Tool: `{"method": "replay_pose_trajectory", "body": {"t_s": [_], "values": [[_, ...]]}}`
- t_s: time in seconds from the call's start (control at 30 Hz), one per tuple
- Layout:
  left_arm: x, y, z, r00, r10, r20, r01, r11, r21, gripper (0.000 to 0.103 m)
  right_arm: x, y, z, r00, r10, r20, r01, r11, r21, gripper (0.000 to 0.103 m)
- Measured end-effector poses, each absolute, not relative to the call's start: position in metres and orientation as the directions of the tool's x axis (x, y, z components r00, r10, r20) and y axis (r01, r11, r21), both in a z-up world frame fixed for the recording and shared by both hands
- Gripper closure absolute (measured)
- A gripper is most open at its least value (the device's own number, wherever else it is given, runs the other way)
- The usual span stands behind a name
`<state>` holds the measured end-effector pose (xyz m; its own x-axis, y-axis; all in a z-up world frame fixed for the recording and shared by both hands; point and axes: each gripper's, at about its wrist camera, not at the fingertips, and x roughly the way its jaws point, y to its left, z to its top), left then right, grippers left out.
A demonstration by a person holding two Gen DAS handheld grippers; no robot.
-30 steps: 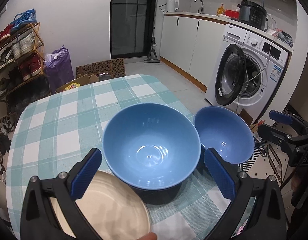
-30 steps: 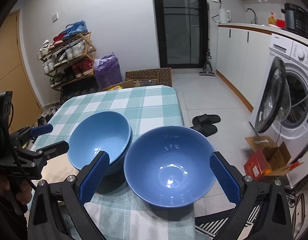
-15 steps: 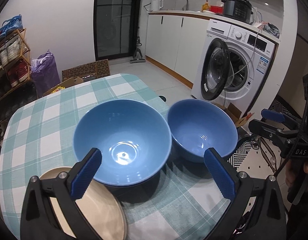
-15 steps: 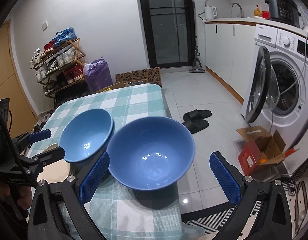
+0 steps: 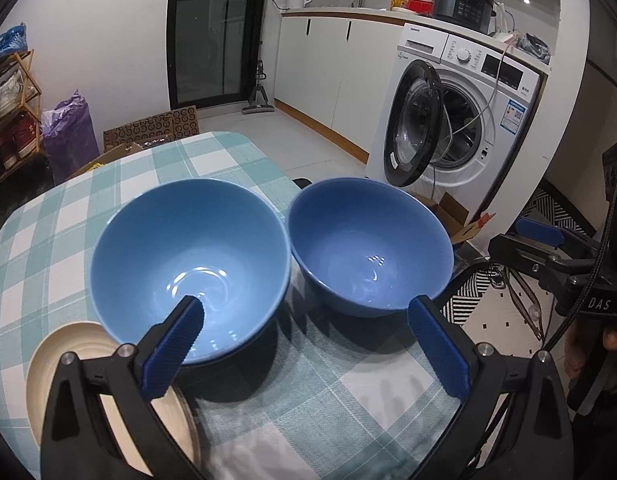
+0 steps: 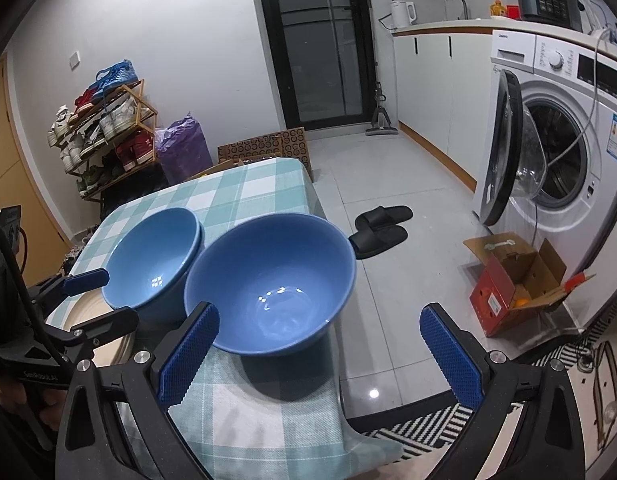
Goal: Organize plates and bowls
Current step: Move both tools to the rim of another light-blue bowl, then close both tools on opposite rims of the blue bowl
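Note:
Two blue bowls stand side by side on the checked tablecloth point(image 5: 236, 160). The left bowl point(image 5: 188, 268) point(image 6: 152, 256) shows a doubled rim in the right wrist view. The right bowl point(image 5: 370, 246) point(image 6: 268, 280) sits at the table's right edge. A cream plate point(image 5: 88, 376) point(image 6: 88, 316) lies at the near left, partly under the left bowl's side. My left gripper point(image 5: 304, 320) point(image 6: 112, 296) is open and empty, its left pad over the left bowl's near rim. My right gripper point(image 6: 320, 320) point(image 5: 508, 236) is open and empty, just short of the right bowl.
Beyond the table's right edge, on the floor, are black slippers point(image 6: 382, 226), an open red cardboard box point(image 6: 516, 284) and a striped mat point(image 6: 420, 428). The washing machine point(image 5: 460, 120) has its door open. A shoe rack point(image 6: 104, 128) stands at the back left.
Both grippers have drawn back and shifted right. The left bowl was centred between the left fingers; now both bowls show there. The bowls and plate have not moved.

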<state>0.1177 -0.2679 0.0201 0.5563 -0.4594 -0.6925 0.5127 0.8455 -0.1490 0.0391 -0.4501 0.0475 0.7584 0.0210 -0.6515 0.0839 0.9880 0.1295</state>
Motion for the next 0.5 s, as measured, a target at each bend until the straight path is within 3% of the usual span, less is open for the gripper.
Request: {"method": "replay_pose_trajectory", "body": {"t_s": [0.1,0.2,0.27,0.33,0.5], "values": [[0.116,-0.273,0.017,0.543,-0.471,-0.695,0.521,0.838,-0.162,0.002,0.038,-0.454,0.043,0.755,0.021,-0.655,0.092,0.986,0.138,0.001],[0.115,-0.278,0.016,0.526,-0.485,-0.699,0.532,0.828,-0.175,0.012,0.037,-0.458,0.040,0.752,0.022,-0.659,0.096,0.985,0.142,0.001],[0.114,-0.280,0.015,0.516,-0.494,-0.700,0.537,0.823,-0.185,0.013,0.037,-0.460,0.038,0.751,0.025,-0.660,0.097,0.984,0.148,0.001],[0.113,-0.282,0.015,0.507,-0.507,-0.697,0.544,0.815,-0.197,0.030,0.038,-0.461,0.036,0.750,0.028,-0.661,0.096,0.984,0.151,0.001],[0.116,-0.287,0.009,0.464,-0.526,-0.713,0.554,0.800,-0.229,0.040,0.038,-0.462,0.032,0.747,0.033,-0.664,0.100,0.982,0.161,0.001]]}}
